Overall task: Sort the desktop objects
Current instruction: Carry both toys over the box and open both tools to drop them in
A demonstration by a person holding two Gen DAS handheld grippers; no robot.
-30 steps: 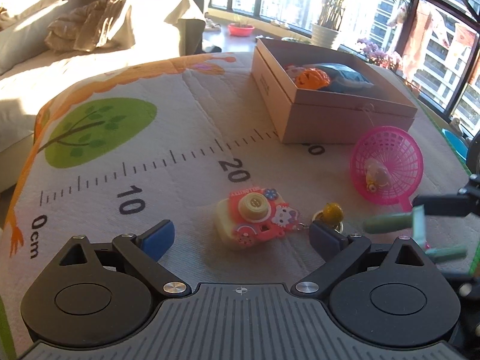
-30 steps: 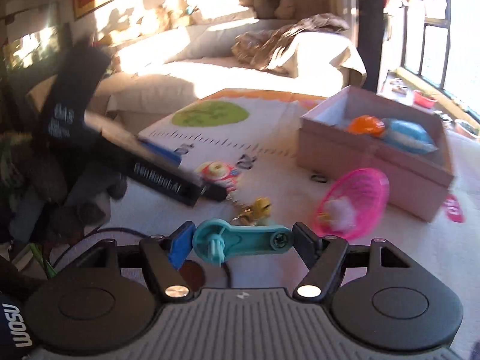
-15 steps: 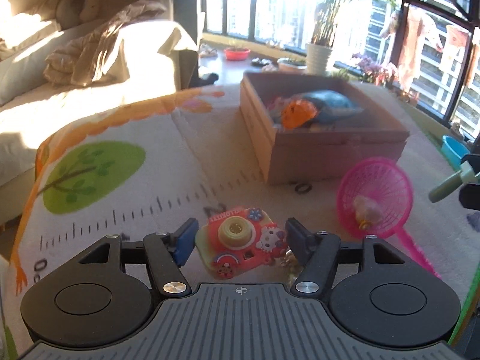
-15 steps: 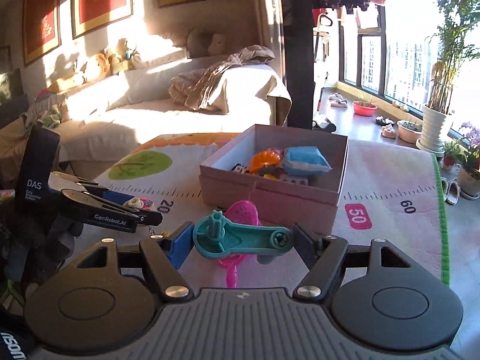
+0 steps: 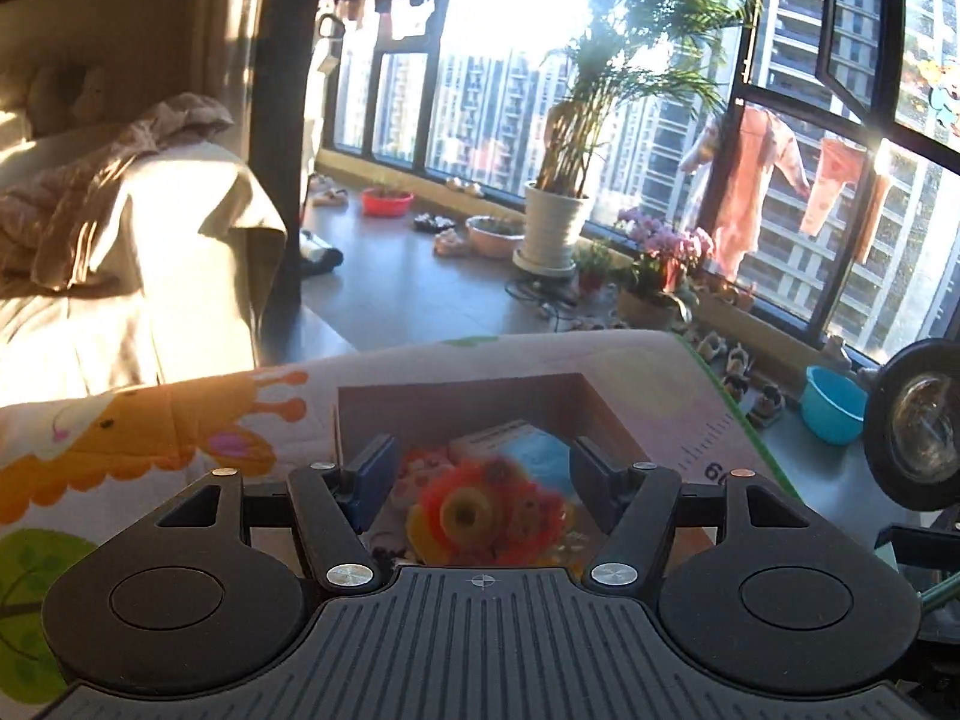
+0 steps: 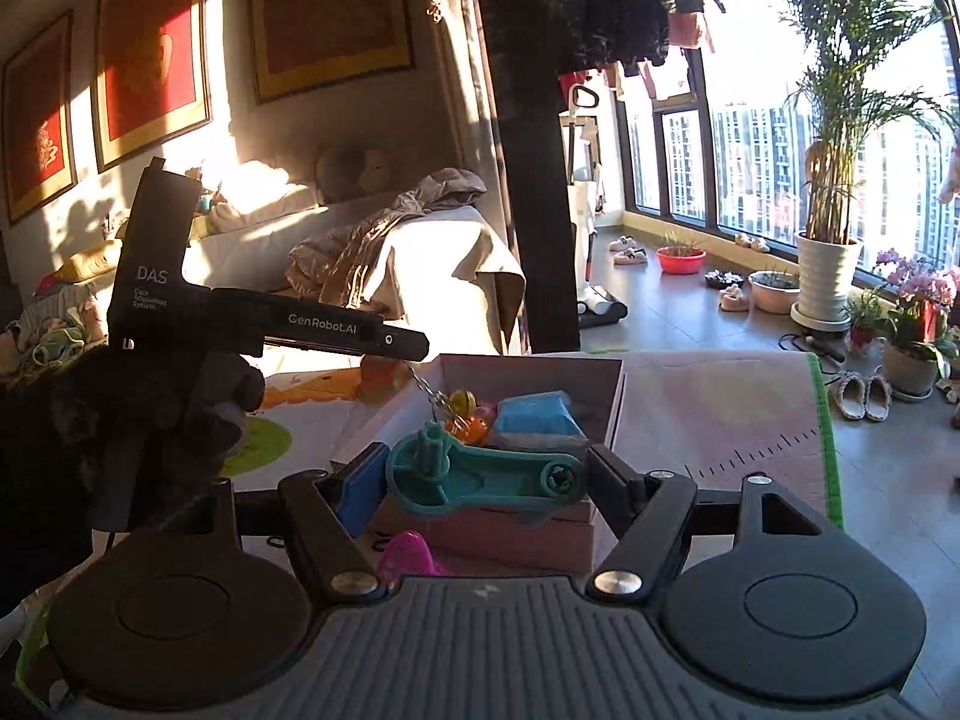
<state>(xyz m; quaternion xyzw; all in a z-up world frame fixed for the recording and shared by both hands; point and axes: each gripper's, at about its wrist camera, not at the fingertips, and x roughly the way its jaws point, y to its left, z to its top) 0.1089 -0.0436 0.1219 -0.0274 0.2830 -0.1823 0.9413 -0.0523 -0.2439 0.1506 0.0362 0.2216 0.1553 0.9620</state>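
Observation:
My left gripper [image 5: 480, 474] hangs over the open pink box [image 5: 606, 414]. The pink toy camera [image 5: 480, 516] shows blurred below its spread fingers, apart from both pads. In the right wrist view the left gripper [image 6: 414, 354] sits above the box's [image 6: 615, 402] left wall, and the camera's chain with a yellow charm [image 6: 462, 402] dangles into the box. My right gripper [image 6: 483, 477] is shut on a teal toy handle [image 6: 480, 474], held in front of the box. A blue pouch [image 6: 540, 417] and an orange toy [image 6: 474, 429] lie in the box.
A pink toy net [image 6: 408, 555] lies on the play mat [image 6: 720, 396] in front of the box. A sofa with a blanket [image 6: 384, 258] stands behind. Potted plants [image 6: 825, 276] and slippers [image 6: 864, 396] line the window side.
My left gripper picked up the toy camera, carried it over the box, and its fingers have spread off the toy. My right gripper has risen toward the box with the teal handle.

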